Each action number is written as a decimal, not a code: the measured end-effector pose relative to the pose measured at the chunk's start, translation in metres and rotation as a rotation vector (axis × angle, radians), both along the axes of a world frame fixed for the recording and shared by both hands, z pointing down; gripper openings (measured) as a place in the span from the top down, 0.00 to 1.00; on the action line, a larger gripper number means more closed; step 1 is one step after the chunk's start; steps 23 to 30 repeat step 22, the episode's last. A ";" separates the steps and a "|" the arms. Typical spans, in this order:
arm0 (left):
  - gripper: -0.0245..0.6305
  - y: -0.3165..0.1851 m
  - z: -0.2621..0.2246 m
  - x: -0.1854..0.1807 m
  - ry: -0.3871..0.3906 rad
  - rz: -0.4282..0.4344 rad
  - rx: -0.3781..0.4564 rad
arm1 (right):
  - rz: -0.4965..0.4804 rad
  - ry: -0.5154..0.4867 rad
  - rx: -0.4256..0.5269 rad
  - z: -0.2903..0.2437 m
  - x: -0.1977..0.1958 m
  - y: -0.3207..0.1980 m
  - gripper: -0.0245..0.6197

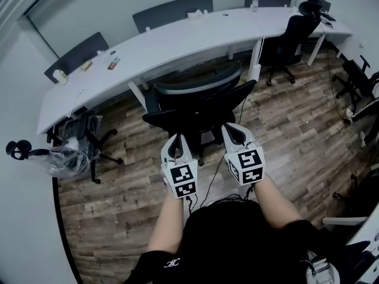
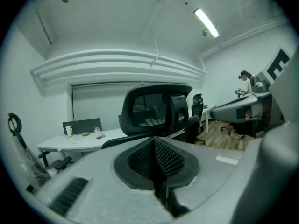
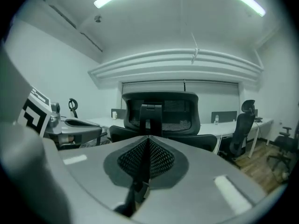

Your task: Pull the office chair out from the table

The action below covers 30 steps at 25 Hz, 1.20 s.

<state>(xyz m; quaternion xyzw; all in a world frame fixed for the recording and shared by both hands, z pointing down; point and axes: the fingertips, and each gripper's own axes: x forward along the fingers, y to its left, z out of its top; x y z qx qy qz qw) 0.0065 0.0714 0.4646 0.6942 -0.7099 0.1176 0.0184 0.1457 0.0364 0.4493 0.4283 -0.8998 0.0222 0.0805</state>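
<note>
1. Just off the curved white worktop [image 1: 177,46], the black office chair [image 1: 198,99] is seen, its back turned toward the person.
2. Near its backrest, the left gripper [image 1: 176,141] and right gripper [image 1: 233,129] are held side by side.
3. Both pairs of jaws are clenched on nothing.

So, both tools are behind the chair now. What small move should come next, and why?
Probably open both tools and reach forward to grip the chair. The left tool and right tool are shut on nothing and sit short of the chair, which stands close to the table.
</note>
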 end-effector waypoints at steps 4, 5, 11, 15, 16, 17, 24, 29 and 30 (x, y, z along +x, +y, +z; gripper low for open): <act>0.96 0.003 -0.010 0.009 0.013 0.014 0.020 | 0.007 -0.005 0.007 -0.003 -0.001 0.004 0.95; 0.96 0.003 -0.011 0.011 0.020 0.017 0.022 | 0.007 -0.008 0.005 -0.003 -0.001 0.005 0.95; 0.96 0.008 -0.007 0.020 0.096 0.060 0.011 | 0.016 -0.034 0.013 -0.009 0.003 0.014 0.95; 0.96 0.011 -0.001 0.012 0.096 0.022 -0.002 | 0.029 -0.035 0.023 -0.007 0.004 0.017 0.95; 0.96 0.012 -0.001 0.010 0.099 0.017 -0.002 | 0.032 -0.033 0.024 -0.006 0.004 0.018 0.95; 0.96 0.012 -0.001 0.009 0.101 0.015 0.000 | 0.034 -0.028 0.027 -0.005 0.003 0.018 0.95; 0.96 0.011 -0.005 0.006 0.093 0.010 0.019 | 0.037 0.013 0.061 -0.007 0.000 0.020 0.95; 0.96 0.011 -0.005 0.006 0.093 0.010 0.019 | 0.037 0.013 0.061 -0.007 0.000 0.020 0.95; 0.96 0.011 -0.005 0.006 0.093 0.010 0.019 | 0.037 0.013 0.061 -0.007 0.000 0.020 0.95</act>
